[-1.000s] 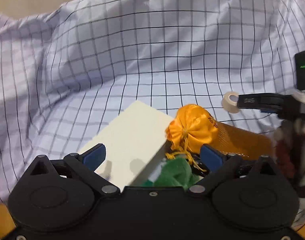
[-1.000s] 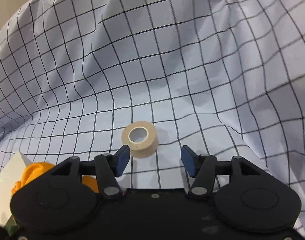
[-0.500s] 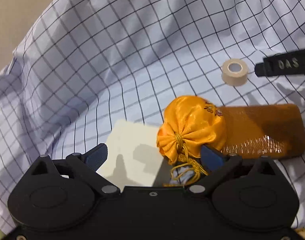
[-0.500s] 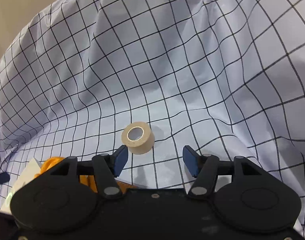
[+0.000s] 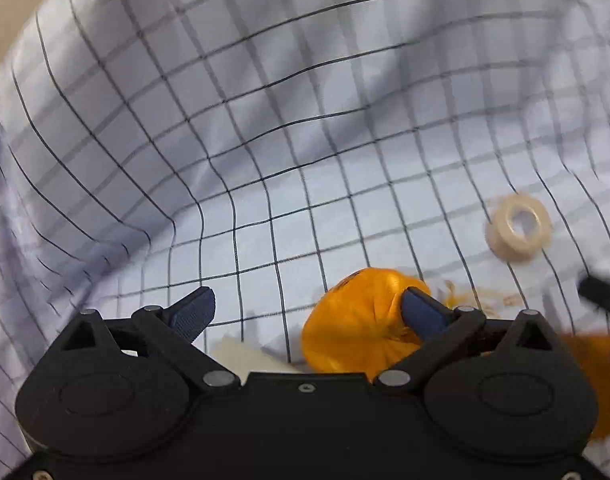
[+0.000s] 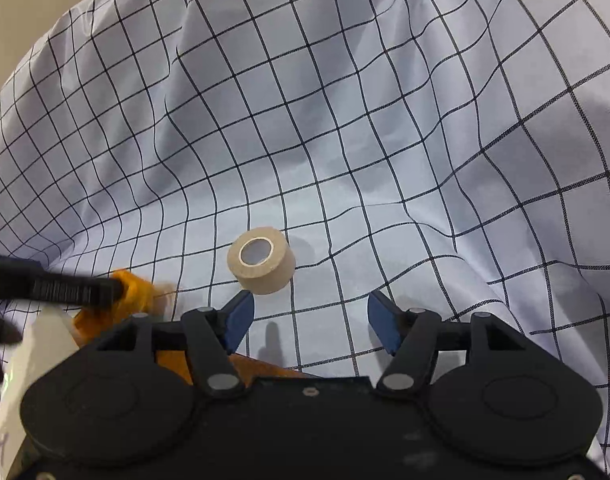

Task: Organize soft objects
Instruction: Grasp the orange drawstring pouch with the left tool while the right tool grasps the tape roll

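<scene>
here, going left to right in the left wrist view, the checked cloth is rising in folds up the left edge and across the top, making a soft-walled hollow that is probably keeping the small things from rolling off. at lower centre the left gripper is standing wide, its left pad over bare cloth and nothing pressed between the pads; its right pad is lying against the orange pouch, seemingly nudging or lining up on it rather than gripping. a pale flat card is peeking out just under the gripper body. further right the roll of tape is sitting alone on flat cloth, well apart from the pouch, and at the far right edge a dark blurred tip, probably the other tool, is showing.

in the right wrist view, the left gripper's finger is reaching in from the left edge to the pouch, with the card below it. at centre the roll is lying on its side, just ahead of the right gripper, whose jaws are opening with nothing between them. to the right, open flat cloth is leaving plenty of room before the folds climb.
</scene>
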Demonstrator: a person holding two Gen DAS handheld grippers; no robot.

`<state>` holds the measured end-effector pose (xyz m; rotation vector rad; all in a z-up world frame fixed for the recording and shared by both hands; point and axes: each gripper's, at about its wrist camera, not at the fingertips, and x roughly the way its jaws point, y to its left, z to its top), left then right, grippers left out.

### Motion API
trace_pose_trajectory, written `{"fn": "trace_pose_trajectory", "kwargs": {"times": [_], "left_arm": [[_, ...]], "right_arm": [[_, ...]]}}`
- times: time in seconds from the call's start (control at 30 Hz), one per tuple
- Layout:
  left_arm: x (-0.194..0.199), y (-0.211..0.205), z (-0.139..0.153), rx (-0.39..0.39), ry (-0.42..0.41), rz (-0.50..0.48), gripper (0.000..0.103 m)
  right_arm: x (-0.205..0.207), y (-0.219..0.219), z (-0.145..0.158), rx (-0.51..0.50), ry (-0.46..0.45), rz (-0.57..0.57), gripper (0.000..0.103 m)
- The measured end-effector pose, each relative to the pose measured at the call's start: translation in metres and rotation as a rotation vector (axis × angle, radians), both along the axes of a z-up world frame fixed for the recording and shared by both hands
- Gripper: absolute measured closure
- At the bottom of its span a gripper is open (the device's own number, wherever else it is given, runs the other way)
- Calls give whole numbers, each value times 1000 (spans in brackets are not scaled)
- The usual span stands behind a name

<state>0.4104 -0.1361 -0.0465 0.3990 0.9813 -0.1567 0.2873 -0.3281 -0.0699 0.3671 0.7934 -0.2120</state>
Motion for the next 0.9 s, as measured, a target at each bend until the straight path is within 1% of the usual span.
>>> {"fn": "trace_pose_trajectory", "kwargs": {"times": [0.17, 0.23, 0.33, 0.43, 0.5, 0.6, 0.63, 0.67, 0.77, 0.83, 0.9], "left_arm": [[32, 11, 0, -31, 13, 86, 7], [36, 17, 4, -67, 22, 108, 9], [33, 26, 9, -141, 48, 94, 9], [30, 29, 6, -185, 85, 73, 8], [35, 31, 0, -211, 128, 71, 8], [37, 30, -5, -256, 184, 73, 8], [38, 29, -7, -265, 195, 73, 8], [38, 28, -7, -271, 204, 69, 8], [41, 22, -11, -257, 212, 55, 8], [42, 18, -14, -257, 221, 57, 8], [43, 14, -16, -273, 243, 63, 8]], "right_arm": [[6, 2, -3, -12, 8, 6, 39], [8, 3, -4, -22, 11, 11, 38], [11, 4, -5, -38, 12, 14, 35], [15, 5, -6, -47, 17, 11, 33], [17, 7, -6, -59, 16, 12, 30], [22, 11, -5, -106, 11, 28, 20], [25, 13, -4, -127, 8, 34, 15], [29, 14, -4, -151, 4, 41, 12], [43, 18, -3, -205, -5, 72, 10], [56, 20, -5, -217, 9, 108, 9], [66, 23, -10, -219, 28, 139, 9]]}}
